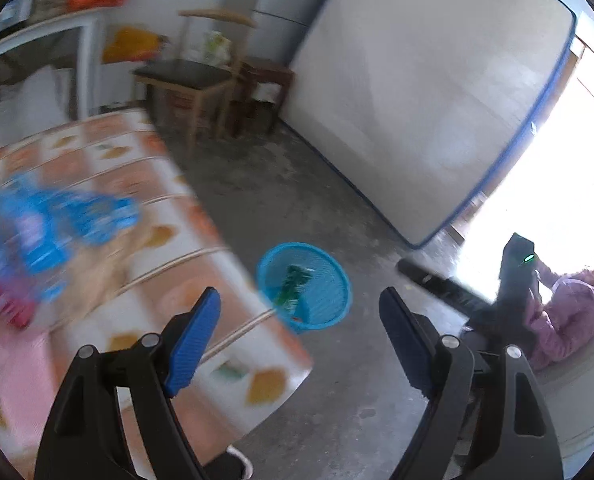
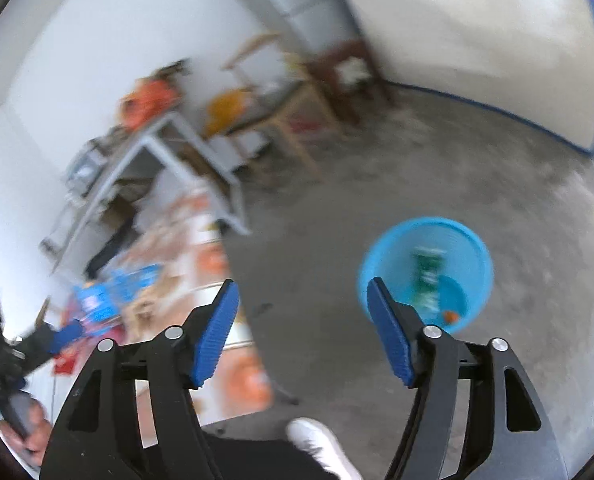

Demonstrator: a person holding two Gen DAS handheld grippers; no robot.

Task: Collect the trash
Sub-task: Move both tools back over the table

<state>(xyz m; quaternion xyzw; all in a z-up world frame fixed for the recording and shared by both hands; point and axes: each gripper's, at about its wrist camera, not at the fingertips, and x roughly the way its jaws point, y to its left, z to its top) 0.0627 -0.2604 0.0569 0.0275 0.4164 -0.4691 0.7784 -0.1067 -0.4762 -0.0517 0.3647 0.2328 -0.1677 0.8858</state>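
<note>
Bare floor (image 2: pixel 377 184) around blue basket (image 2: pixel 381 256)

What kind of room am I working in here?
Probably a plain room in a home, used partly for storage. A mattress leans against the wall, wooden chairs stand on bare concrete floor, and a table has a patterned cloth.

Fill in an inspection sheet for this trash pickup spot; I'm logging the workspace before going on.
Surface: table with an orange-patterned cloth, blurred.
Job's things: blue basket on the floor beside the table, green wrapper inside; blue packets on the table.
Clutter: wooden chair.
Grippers: left tongs and right tongs open, nothing between them.
Cables: nothing seen.
Surroundings: concrete floor, a seated person near the bright doorway.
</note>
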